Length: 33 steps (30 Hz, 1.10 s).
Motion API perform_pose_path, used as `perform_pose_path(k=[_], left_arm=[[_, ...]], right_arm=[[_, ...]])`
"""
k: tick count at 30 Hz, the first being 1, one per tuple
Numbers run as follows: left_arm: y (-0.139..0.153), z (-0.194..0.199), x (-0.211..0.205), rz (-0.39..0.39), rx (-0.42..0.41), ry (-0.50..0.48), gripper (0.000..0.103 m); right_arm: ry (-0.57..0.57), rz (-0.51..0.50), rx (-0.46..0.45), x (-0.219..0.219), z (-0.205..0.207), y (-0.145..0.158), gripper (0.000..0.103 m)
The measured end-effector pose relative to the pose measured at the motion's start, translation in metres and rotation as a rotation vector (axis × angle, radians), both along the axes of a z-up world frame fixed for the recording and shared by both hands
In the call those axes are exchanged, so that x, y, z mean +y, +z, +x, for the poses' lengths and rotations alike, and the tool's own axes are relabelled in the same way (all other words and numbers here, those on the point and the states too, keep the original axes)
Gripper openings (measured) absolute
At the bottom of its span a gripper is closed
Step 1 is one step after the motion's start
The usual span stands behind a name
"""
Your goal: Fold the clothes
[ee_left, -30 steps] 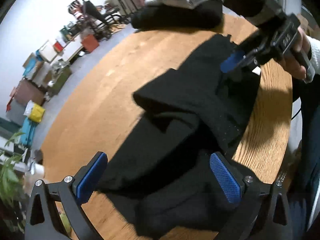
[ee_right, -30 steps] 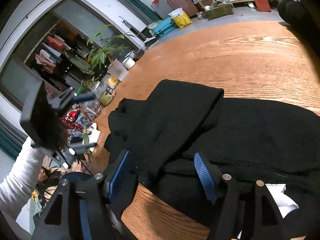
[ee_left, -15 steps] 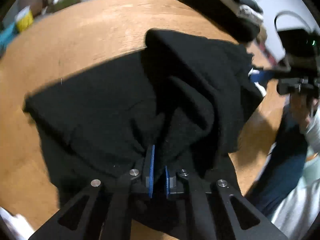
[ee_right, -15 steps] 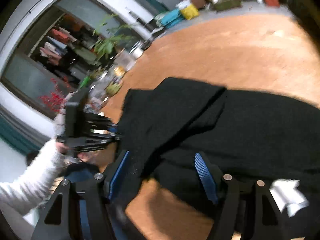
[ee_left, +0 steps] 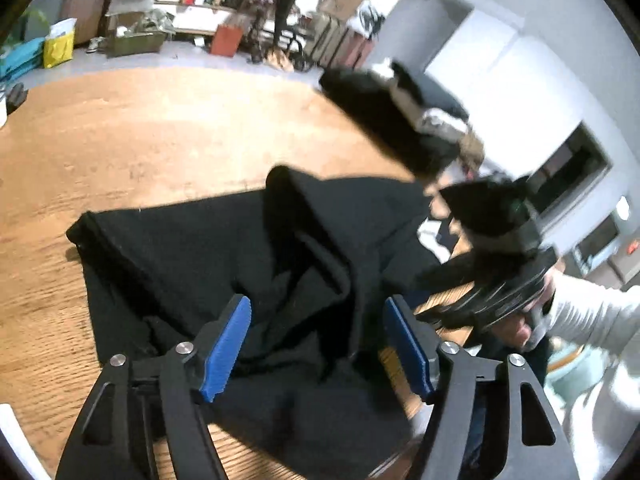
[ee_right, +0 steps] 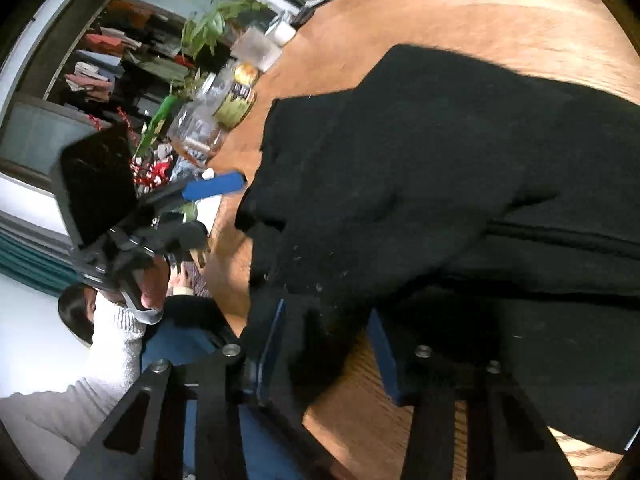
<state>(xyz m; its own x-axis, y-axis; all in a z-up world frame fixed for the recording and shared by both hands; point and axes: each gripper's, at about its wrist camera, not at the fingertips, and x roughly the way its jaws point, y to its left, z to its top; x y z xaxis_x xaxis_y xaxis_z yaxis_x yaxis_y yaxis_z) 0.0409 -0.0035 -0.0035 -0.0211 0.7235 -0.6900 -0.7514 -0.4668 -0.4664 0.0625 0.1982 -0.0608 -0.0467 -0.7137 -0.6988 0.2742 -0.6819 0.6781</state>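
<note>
A black garment (ee_left: pixel 208 248) lies crumpled on the round wooden table (ee_left: pixel 160 128), with a raised fold (ee_left: pixel 304 208) running up its middle. My left gripper (ee_left: pixel 316 344) hovers over its near part; the jaws are opening, and the cloth below touches neither blue pad (ee_left: pixel 230 340). In the right wrist view the garment (ee_right: pixel 420 152) hangs over the table (ee_right: pixel 480 12) edge. My right gripper (ee_right: pixel 326 350) straddles that hanging edge. Its jaws are closing, with cloth between them and a gap still showing at the right pad. Each gripper appears in the other's view: right gripper (ee_left: pixel 492 280), left gripper (ee_right: pixel 200 216).
A pile of dark and light clothes (ee_left: pixel 392 120) sits at the table's far right edge. Something white (ee_left: pixel 432 236) peeks from under the garment. Glass jars (ee_right: pixel 236 96) and plants stand by the table's edge. The person's pale sleeve (ee_left: pixel 592 312) is at the right.
The left gripper shut on the cloth half a second ago and now stands apart again, its view rolled. The right gripper has come closer to the garment's edge and its jaws have narrowed.
</note>
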Motion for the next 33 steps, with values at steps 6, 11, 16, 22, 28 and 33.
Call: perform_pose_path(k=[6,11,16,22,28,33], left_arm=[[0.002,0.012,0.013,-0.009,0.025,-0.058,0.074],[-0.004,0.018,0.030,-0.062,0.048,-0.111,0.074],[0.003,0.005,0.012,-0.002,0.024,-0.051,0.074],[0.006,-0.020,-0.012,0.105,-0.084,0.053,0.075],[-0.004,-0.019,0.001,0.011,-0.075,0.051,0.076],[-0.011,-0.004,0.032,-0.057,-0.027,-0.035,0.076]], right_arm=[[-0.059,-0.010,0.109,0.015,-0.023,0.074,0.001],[-0.140,-0.041,0.226,0.035,-0.050,0.138,0.024],[-0.107,0.042,0.009,0.020,-0.034,0.067,0.050],[-0.144,-0.009,-0.158,0.006,-0.007,-0.019,0.050],[-0.050,0.045,-0.021,-0.013,-0.010,0.014,0.004],[-0.121,0.017,0.180,0.011,-0.037,0.095,0.004]])
